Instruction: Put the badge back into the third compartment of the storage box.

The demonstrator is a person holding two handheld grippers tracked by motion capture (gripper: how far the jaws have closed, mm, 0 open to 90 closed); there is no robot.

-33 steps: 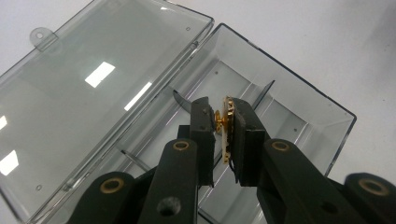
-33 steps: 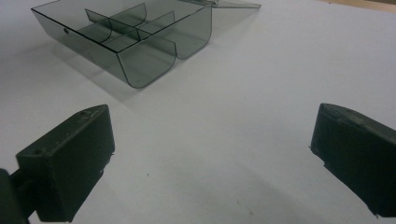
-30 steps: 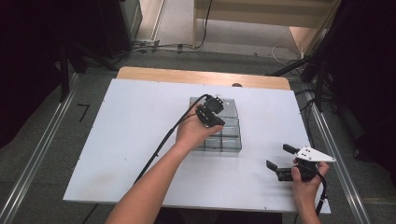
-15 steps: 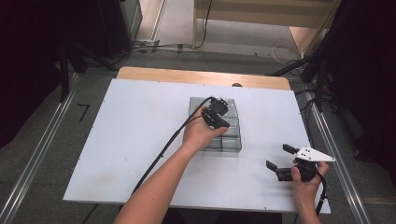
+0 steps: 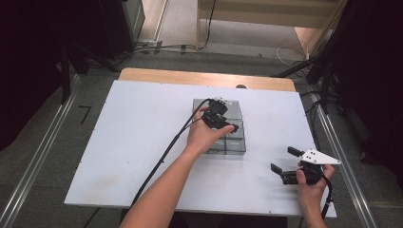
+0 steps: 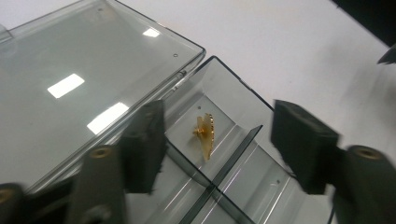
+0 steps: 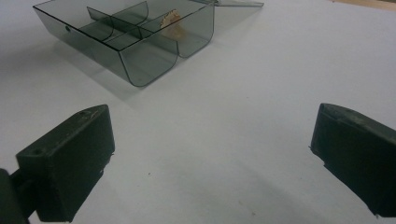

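Note:
A smoky clear compartment box [image 5: 234, 146] lies mid-table with its lid [image 5: 204, 105] folded open at the far side. My left gripper [image 5: 227, 124] hangs over the box. Its jaws have just been opening and now stand apart [image 6: 219, 116]. Below the gap, a small gold ornament [image 6: 204, 135] lies loose in a compartment [image 6: 243, 86] beside the lid [image 6: 93, 60], with neither pad on it. My right gripper [image 5: 284, 159] rests open near the table's front right with nothing between its jaws [image 7: 210, 140]. It looks toward the box [image 7: 140, 60] and the ornament [image 7: 170, 21].
The white table [image 5: 138, 142] has bare room left of the box and between the box and the right gripper. The left gripper's black cable [image 5: 166, 152] trails along the forearm to the front edge. A wooden strip [image 5: 190, 77] borders the far edge.
The left hand has edged slightly rightward over the box. The right hand and its gripper sit where they were.

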